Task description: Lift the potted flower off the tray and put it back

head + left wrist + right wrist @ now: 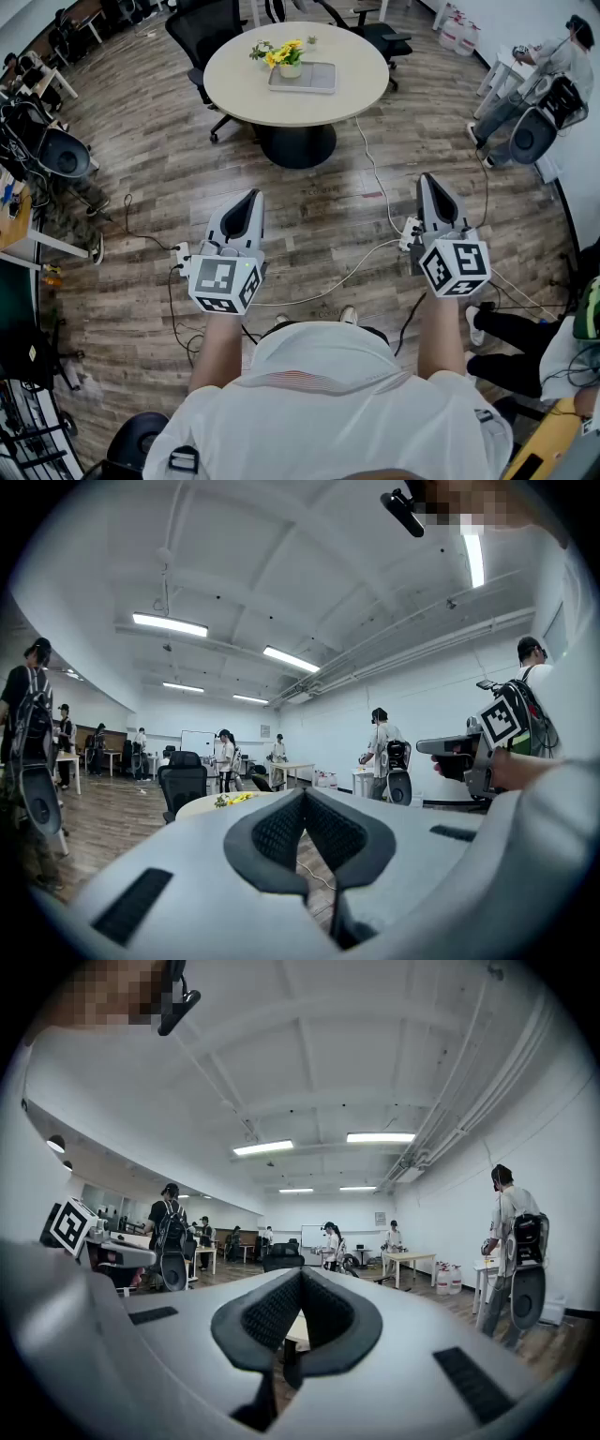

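A small white pot of yellow flowers (286, 58) stands on a grey tray (309, 77) on a round beige table (296, 73) at the far end of the room. Both grippers are held level, well short of the table, over the wooden floor. My left gripper (248, 200) is shut with nothing in it. My right gripper (427, 180) is shut and empty too. In the left gripper view the yellow flowers (230, 800) show far off above the closed jaws. In the right gripper view the table edge (295, 1331) peeks through behind the jaws.
Black office chairs (202, 28) stand around the table. White cables (370, 169) run across the floor between me and the table. A person (553, 61) sits at the right wall, and more people and desks fill the room's far side.
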The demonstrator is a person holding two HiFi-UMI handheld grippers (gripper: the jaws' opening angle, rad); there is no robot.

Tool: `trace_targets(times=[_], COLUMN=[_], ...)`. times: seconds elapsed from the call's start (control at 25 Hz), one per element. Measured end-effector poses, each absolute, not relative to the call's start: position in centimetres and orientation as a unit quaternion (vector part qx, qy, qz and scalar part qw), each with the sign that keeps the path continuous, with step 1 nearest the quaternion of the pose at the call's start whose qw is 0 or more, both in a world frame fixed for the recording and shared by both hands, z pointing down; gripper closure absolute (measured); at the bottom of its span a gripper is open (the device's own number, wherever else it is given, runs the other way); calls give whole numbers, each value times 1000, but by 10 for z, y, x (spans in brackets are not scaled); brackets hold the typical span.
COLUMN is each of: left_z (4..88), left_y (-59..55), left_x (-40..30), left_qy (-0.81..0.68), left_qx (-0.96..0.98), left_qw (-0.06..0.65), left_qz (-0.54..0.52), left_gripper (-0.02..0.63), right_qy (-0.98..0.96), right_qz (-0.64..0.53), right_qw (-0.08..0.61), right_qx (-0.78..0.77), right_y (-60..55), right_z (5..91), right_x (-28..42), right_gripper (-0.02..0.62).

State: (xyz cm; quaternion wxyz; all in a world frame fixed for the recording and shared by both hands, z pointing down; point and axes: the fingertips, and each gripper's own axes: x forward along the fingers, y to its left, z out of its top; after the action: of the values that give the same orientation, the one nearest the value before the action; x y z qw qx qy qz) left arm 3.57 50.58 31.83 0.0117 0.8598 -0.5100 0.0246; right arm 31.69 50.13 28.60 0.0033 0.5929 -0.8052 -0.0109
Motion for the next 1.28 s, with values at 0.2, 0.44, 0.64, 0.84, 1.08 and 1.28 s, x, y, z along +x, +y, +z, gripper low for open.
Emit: trace_targets(times=[0.2,0.44,0.64,0.84,1.08,1.28], left_z=[314,313,313,312,321,339], left_y=[504,508,510,512,509,499], left_x=[37,33,25,-1,-52,-77], left_qy=[-507,-505,-506,-507,-507,-502], left_qx=[862,863,863,862,862,864], left_qw=[9,10,12,9,17,34], left_qz=[22,17,16,17,16,14], left_gripper=[601,601,601,601,601,601], right_qy=[-806,-808,-812,-820,-828,-839], right_qz=[-11,-14,-11,5,0,-3], right_qw=[5,5,4,-31,-26,20], right_qx=[592,589,583,571,560,544], right_y=[500,501,499,491,486,478], right_z=[286,286,288,284,292,314], right_x=[316,308,297,273,212,172], right_gripper=[595,595,595,595,595,595])
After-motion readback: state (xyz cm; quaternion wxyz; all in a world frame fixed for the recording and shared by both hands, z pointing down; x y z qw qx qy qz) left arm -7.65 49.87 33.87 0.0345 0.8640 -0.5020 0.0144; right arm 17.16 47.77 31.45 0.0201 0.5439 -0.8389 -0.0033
